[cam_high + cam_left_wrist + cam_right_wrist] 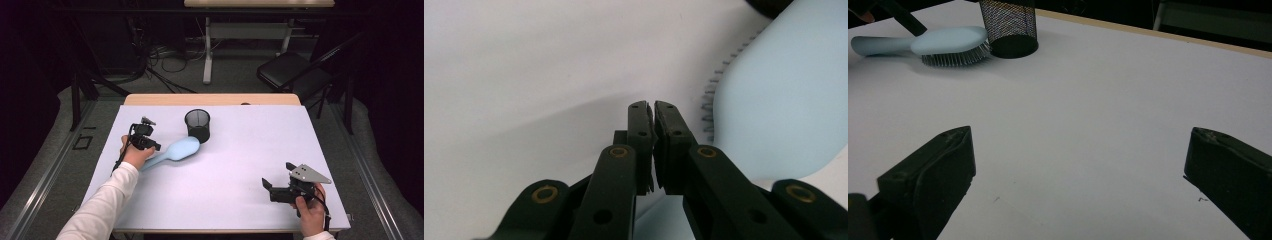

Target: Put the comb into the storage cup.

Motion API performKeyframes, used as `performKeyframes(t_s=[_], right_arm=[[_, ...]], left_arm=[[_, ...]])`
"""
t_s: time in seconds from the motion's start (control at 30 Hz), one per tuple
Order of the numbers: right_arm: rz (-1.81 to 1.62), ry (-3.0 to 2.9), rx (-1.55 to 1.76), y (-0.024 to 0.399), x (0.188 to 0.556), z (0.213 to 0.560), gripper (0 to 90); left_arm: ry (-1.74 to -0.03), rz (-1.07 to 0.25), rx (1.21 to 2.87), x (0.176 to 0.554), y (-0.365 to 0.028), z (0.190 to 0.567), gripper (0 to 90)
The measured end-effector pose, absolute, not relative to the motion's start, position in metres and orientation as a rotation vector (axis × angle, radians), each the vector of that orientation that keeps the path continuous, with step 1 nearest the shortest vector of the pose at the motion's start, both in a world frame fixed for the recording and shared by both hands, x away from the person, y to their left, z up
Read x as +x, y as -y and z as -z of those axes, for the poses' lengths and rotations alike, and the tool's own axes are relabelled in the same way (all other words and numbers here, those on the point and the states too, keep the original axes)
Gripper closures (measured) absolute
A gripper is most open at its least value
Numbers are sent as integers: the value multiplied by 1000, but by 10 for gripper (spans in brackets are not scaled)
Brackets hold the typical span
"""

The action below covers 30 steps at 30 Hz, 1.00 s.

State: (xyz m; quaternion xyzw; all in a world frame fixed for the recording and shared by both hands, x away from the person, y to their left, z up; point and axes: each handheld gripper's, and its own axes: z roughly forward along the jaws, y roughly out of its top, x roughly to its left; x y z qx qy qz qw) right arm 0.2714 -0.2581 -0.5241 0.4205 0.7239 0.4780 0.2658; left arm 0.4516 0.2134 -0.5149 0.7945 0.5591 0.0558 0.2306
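Observation:
A light blue hairbrush [180,149] lies bristles down on the white table top [240,150], its head against a black mesh cup [197,125]. My left gripper [156,146] lies over the brush where the handle meets the head. In the left gripper view its jaws [653,105] stand shut, pad against pad with nothing between them, and the brush head [784,90] rises just to the right. My right gripper [278,175] rests near the front right of the table, open and empty [1081,132]. From there the brush [948,40] and cup [1008,25] lie far off.
A wooden strip [210,99] edges the table's far side. Behind it stand a black chair [295,72], a desk leg and cables on the floor. Bare white surface spreads between the brush and the right gripper.

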Motion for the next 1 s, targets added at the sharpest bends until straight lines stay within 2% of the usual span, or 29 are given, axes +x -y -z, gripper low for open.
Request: performKeyframes(t_s=[0.27,1.0], right_arm=[[-1285,-1963,1135,257,271,524,0],[-1285,-1960,1138,257,272,525,0]], left_arm=[[-1524,-159,2157,448,-220,507,841],[-1420,-240,2167,436,-235,483,480]])
